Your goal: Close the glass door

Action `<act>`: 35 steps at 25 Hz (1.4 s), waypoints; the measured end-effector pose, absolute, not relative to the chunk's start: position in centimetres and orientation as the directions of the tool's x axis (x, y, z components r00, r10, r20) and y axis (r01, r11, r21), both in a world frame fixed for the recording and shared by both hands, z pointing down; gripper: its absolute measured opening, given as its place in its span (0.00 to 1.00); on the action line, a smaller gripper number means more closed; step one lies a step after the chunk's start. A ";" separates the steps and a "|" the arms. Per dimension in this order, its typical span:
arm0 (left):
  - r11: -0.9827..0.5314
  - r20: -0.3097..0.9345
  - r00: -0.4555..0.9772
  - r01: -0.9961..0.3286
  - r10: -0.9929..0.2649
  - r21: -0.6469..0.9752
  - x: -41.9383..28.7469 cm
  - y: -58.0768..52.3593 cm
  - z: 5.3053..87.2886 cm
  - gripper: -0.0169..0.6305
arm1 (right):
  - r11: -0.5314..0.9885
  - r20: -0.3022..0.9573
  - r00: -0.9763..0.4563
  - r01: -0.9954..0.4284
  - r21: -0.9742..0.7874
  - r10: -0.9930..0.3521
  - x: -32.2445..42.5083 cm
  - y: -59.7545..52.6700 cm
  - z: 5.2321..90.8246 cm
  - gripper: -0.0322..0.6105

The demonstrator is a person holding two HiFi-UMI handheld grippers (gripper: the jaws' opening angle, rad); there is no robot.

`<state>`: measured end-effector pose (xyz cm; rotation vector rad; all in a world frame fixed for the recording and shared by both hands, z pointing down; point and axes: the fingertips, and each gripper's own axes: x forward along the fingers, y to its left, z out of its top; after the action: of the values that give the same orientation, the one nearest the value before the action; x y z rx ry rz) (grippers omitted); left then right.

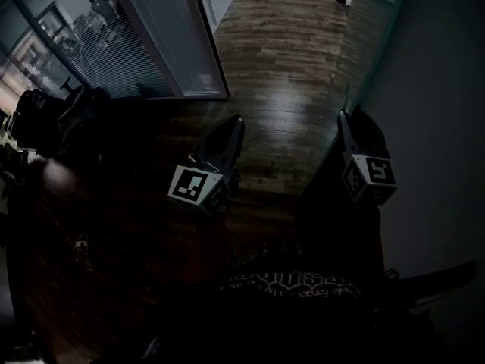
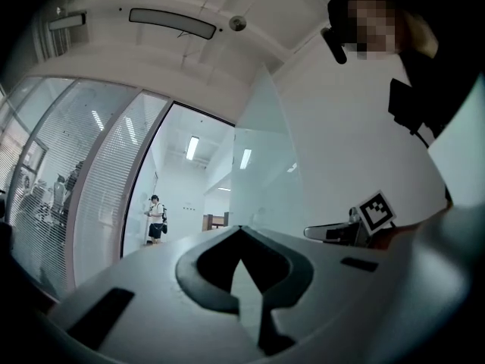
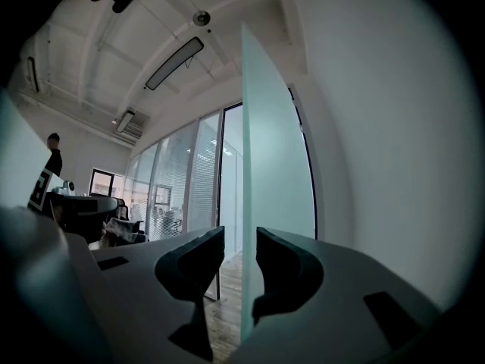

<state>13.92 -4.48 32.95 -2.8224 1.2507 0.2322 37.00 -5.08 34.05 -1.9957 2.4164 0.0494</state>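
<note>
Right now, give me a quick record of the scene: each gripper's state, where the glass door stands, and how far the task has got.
left gripper: shut, nothing between the jaws
right gripper: open, jaws on either side of the door's free edge, a gap showing beside one jaw
glass door: frosted, swung open, close to the wall
floor: wood planks
bystander: standing in the corridor beyond the doorway
task status: door not yet closed

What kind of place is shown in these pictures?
Probably an office: glass partition walls with blinds, a frosted glass door, and a wooden floor.
</note>
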 end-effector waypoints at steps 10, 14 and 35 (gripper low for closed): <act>-0.630 -0.152 0.623 -0.777 -0.768 0.001 13.2 -4.6 32.5 0.03 | 0.278 -0.013 -0.279 -0.960 0.045 -0.960 34.8 -6.1 33.9 0.23; -0.591 -0.151 0.584 -0.807 -0.797 0.002 12.1 -4.9 32.5 0.03 | 0.309 -0.002 -0.309 -0.949 0.060 -0.951 33.7 -6.8 34.1 0.23; -0.482 -0.164 0.476 -0.876 -0.864 -0.005 3.4 -9.6 31.6 0.03 | 0.405 0.014 -0.405 -0.912 0.063 -0.914 24.7 -13.0 33.8 0.23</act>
<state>3.38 -9.60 31.64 -2.6220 1.5504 0.2130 24.71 -13.00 33.80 -1.7375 2.6719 0.0725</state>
